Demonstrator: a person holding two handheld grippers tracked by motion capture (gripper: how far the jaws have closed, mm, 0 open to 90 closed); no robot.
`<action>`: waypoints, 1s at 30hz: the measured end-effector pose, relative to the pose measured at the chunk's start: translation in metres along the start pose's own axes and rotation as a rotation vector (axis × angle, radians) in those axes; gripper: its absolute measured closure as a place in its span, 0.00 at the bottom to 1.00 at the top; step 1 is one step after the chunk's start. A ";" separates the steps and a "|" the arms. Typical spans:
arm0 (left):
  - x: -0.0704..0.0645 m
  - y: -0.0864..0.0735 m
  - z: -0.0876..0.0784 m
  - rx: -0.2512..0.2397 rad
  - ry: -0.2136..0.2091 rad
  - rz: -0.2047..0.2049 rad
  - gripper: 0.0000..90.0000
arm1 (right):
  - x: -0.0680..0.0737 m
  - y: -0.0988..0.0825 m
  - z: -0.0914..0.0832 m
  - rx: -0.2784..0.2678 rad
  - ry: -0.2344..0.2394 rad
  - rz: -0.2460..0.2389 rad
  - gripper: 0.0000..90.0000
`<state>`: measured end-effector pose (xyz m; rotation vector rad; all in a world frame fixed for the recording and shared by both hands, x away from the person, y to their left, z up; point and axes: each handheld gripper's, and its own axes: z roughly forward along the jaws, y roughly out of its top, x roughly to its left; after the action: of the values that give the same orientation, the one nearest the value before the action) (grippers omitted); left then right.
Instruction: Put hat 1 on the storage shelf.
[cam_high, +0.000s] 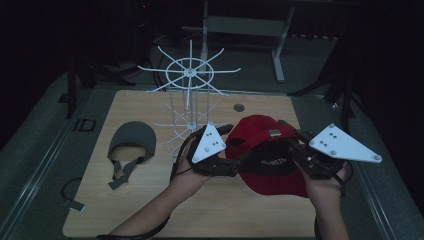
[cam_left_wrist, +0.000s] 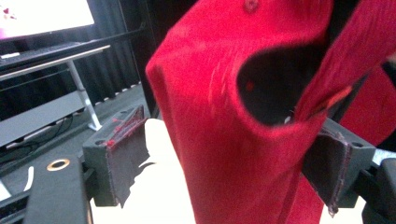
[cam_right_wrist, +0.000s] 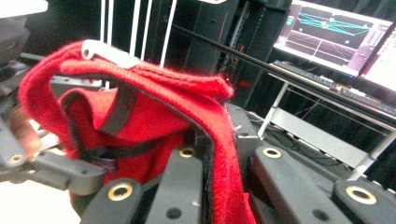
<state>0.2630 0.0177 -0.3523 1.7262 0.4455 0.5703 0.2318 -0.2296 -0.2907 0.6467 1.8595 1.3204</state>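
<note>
Second cap (cam_high: 131, 142) left of rack (cam_high: 190, 95) on table (cam_high: 250, 210); held cap (cam_high: 265, 150) right of rack.

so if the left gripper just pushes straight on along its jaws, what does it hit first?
The red cap. In the left gripper view its fabric already hangs between the left gripper's jaws, nearer the right-hand pad, with a gap at the other. Whether that pad touches it is unclear.

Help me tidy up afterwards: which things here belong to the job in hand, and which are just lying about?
In use:
- red cap, clamped by the right gripper
- left gripper, jaws either side of the cap's back
- white wire rack, probably

Lying about:
- grey cap
- loose cable
</note>
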 end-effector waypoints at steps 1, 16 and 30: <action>-0.001 0.001 0.001 -0.002 0.002 0.010 0.31 | 0.000 -0.001 0.001 0.001 0.001 -0.002 0.95; -0.004 0.009 0.006 0.033 0.087 0.001 0.92 | 0.003 -0.009 0.002 0.014 0.010 0.008 0.95; -0.005 0.021 0.010 0.035 0.097 -0.003 0.94 | 0.006 -0.034 -0.006 0.016 0.027 0.085 0.95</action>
<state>0.2652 0.0020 -0.3339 1.7357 0.5291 0.6501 0.2237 -0.2398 -0.3237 0.7265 1.8839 1.3763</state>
